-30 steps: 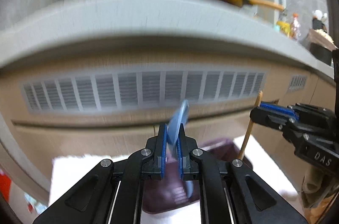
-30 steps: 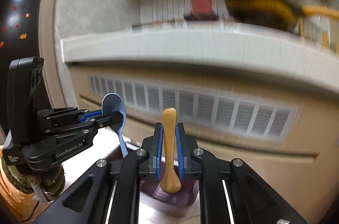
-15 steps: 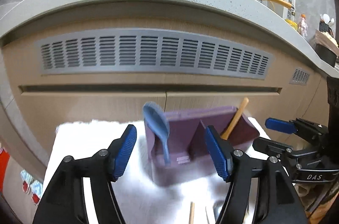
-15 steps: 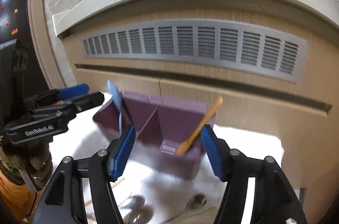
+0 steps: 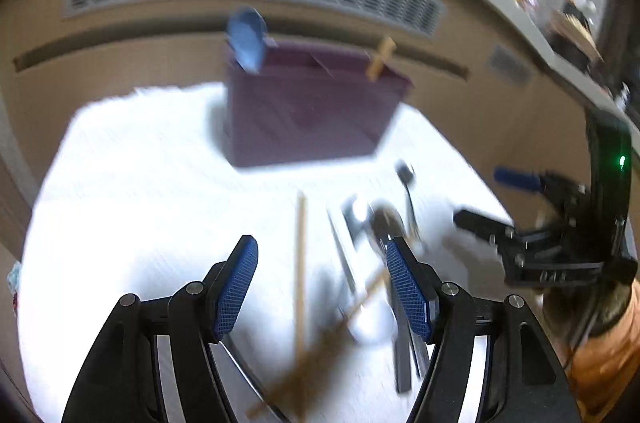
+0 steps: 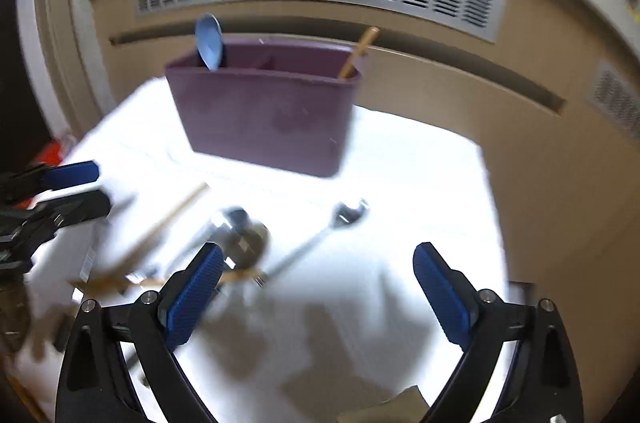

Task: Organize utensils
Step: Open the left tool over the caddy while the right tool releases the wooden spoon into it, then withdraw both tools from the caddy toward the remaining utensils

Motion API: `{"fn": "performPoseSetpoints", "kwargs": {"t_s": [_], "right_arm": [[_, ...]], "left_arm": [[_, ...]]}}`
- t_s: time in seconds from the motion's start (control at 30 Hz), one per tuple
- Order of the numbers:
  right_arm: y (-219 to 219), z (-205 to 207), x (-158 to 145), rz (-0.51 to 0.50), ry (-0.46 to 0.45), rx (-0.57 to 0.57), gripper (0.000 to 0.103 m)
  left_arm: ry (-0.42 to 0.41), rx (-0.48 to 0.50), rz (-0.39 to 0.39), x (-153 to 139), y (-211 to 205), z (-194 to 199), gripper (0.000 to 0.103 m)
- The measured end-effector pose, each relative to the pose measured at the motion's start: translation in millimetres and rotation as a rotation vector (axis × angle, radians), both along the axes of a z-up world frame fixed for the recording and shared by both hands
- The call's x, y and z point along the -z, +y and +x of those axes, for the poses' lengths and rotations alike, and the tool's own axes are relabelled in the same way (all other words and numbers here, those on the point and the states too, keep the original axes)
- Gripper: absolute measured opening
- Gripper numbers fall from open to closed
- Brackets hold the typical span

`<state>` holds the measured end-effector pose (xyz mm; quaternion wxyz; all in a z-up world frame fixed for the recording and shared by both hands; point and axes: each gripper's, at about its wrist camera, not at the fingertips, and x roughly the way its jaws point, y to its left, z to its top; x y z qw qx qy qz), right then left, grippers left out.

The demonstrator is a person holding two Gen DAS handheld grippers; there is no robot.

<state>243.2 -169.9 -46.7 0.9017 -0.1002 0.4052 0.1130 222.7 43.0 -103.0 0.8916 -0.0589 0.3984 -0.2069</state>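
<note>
Right wrist view: purple holder (image 6: 264,115) contains blue spoon (image 6: 209,41) at left, wooden utensil (image 6: 359,51) at right. Right gripper (image 6: 318,287) jaws have just been opening, nothing between; left gripper (image 5: 322,287) jaws apart over loose utensils.

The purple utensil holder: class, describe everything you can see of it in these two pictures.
The purple utensil holder is a rectangular, open-topped box, seemingly matte plastic, with rounded corners and an inner divider. It stands upright on the white cloth before a cabinet front. A blue spoon, bowl up, stands at its left end; a wooden utensil leans out at its right. Neither gripper touches it.
</note>
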Motion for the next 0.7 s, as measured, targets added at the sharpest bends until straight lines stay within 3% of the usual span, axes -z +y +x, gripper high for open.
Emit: {"fn": "performPoseSetpoints", "kwargs": {"t_s": [0.13,0.37,0.57,0.7], "right_arm": [[-10.7,-29.6,6.4,0.004,-0.015,-0.008,0.094],[-28.2,-54.8,16.0,0.081,0.062,0.000,0.094],[-46.5,-63.4,33.9,0.213,0.205,0.041,0.094],[-56.3,-65.6,44.5,0.290,0.257,0.071,0.094]], "left_arm": [[0.057,0.041,0.061,8.6,-17.3,-16.1,0.067],[0.021,0.178,0.187,13.1,-55.5,-40.0,0.067],[0.048,0.172,0.184,17.8,-70.2,-18.6,0.067],[0.066,0.161,0.180,21.5,-73.5,-7.0,0.054]]}}
